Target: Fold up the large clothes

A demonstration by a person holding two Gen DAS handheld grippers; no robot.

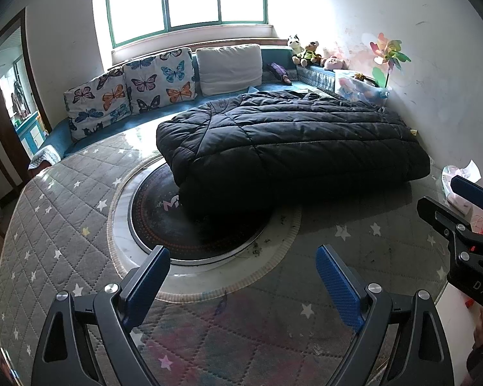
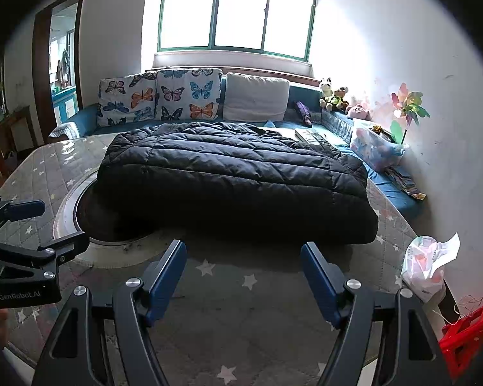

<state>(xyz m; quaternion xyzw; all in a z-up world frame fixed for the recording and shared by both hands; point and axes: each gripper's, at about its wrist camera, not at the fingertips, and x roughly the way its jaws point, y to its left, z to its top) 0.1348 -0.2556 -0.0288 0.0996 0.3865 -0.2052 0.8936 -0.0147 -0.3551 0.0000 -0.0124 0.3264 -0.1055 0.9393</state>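
A large black quilted down jacket (image 1: 289,141) lies folded in a thick bundle on a table covered by a grey star-pattern quilted mat (image 1: 64,212). It also shows in the right wrist view (image 2: 235,180). My left gripper (image 1: 243,260) is open and empty, held above the mat in front of the jacket. My right gripper (image 2: 243,254) is open and empty, just short of the jacket's near edge. The right gripper also shows at the right edge of the left wrist view (image 1: 447,201). The left gripper shows at the left edge of the right wrist view (image 2: 58,225).
A round dark turntable (image 1: 193,225) sits in the table's middle, partly under the jacket. A sofa with butterfly cushions (image 2: 164,96) stands behind. A white plastic bag (image 2: 428,267) and a red stool (image 2: 470,331) are at the right. A toy box (image 2: 375,149) stands by the wall.
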